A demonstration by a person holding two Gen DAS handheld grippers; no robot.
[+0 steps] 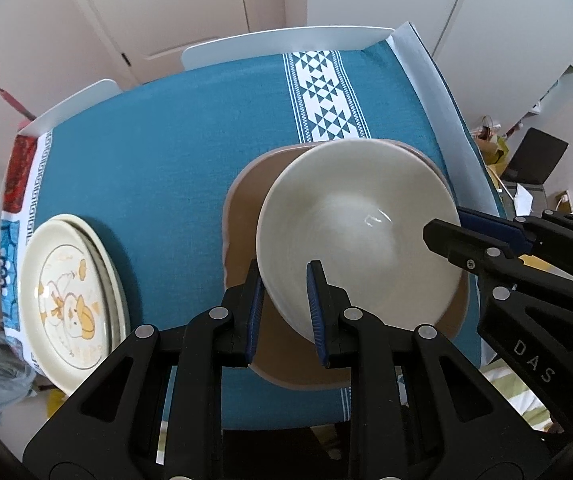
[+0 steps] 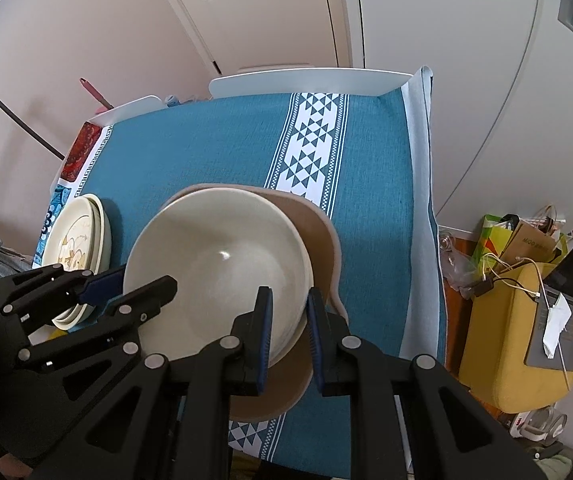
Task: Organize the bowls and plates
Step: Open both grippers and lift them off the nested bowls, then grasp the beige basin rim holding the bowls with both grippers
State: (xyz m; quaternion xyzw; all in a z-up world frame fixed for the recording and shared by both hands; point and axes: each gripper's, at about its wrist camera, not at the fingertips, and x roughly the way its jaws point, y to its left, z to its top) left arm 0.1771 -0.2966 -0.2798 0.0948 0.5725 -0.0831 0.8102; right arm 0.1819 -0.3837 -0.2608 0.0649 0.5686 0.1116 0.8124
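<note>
Both grippers clamp one cream bowl point(image 1: 358, 232) over a brown plate point(image 1: 246, 216) on the teal tablecloth point(image 1: 146, 152): left gripper point(image 1: 284, 312) at its 7 o'clock rim, right gripper point(image 2: 289, 332) at 4 o'clock. Stacked plates point(image 1: 74, 296) sit at 9 o'clock. Only the right view shows a yellow chair point(image 2: 498, 344).

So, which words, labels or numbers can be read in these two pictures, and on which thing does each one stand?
"DAS": on the black body of the right hand-held gripper.
Print on the brown paper bag: too small to read.
Marks on the cartoon plate: too blurred to read.
</note>
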